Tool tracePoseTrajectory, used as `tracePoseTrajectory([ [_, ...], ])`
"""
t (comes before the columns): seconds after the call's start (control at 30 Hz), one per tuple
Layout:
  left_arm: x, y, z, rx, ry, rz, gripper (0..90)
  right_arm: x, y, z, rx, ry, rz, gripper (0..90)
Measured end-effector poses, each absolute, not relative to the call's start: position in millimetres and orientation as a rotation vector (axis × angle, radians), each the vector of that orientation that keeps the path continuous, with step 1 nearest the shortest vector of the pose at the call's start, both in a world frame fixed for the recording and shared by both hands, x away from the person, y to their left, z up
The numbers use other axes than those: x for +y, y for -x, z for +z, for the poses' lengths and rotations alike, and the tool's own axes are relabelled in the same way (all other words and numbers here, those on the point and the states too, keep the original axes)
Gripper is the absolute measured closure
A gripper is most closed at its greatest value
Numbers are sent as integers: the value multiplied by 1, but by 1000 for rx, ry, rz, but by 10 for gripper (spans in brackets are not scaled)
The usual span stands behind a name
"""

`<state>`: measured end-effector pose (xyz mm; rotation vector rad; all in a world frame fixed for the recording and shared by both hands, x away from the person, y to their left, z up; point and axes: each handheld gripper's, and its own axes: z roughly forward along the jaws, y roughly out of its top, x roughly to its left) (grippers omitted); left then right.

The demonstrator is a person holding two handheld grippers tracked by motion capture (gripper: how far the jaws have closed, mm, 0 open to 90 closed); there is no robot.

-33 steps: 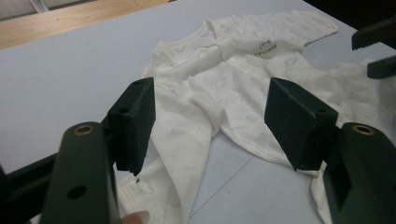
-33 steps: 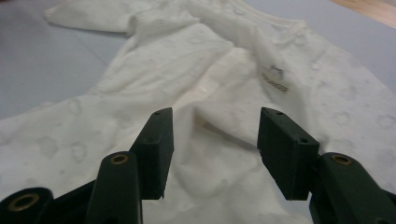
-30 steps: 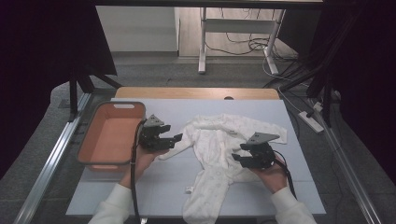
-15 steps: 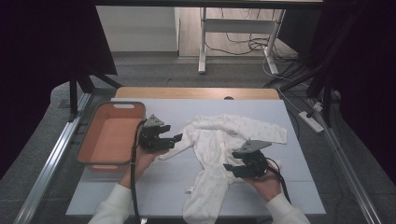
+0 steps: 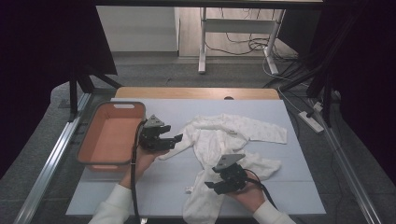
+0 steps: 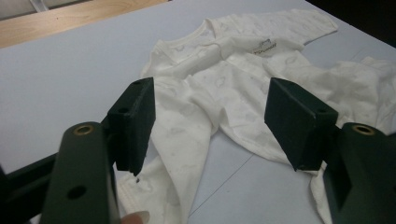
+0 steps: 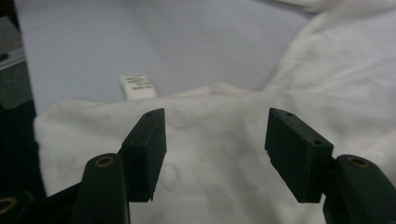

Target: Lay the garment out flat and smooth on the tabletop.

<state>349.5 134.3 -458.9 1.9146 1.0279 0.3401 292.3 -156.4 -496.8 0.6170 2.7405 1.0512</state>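
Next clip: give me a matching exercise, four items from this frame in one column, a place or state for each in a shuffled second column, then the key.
Things:
1. white baby garment
2. orange bin
3. left gripper
4. right gripper

Places or states:
A. open, at the garment's near leg by the table's front edge
B. spread flat on the pale blue table top
C. open, at the garment's left sleeve
D. empty, at the table's left edge

Pairs: 1-B, 2-D, 3-C, 4-A

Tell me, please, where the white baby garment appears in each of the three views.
High view: white baby garment spread at the table's centre, between both grippers.
Left gripper view: beyond and between the open jaws.
Right gripper view: under the open jaws.
Shared landmark: pale blue table cover.
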Motion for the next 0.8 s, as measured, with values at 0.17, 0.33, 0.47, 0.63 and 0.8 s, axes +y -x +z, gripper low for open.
tracePoseTrajectory([
  [0.17, 136, -349, -459, 1029, -1913, 341, 345, -137, -280, -503, 2793, -532, 1014, 369],
  [0.33, 136, -348, -459, 1030, -1913, 345, 345, -128, -279, -503, 2784, -529, 1034, 360],
  [0.47, 136, -348, -459, 1032, -1912, 346, 345, -120, -276, -503, 2804, -499, 1046, 360],
  [0.63, 137, -347, -459, 1031, -1918, 348, 344, -107, -272, -507, 2834, -445, 1028, 361],
  [0.8, 137, -347, -459, 1033, -1919, 348, 344, -101, -269, -513, 2857, -398, 976, 373],
])
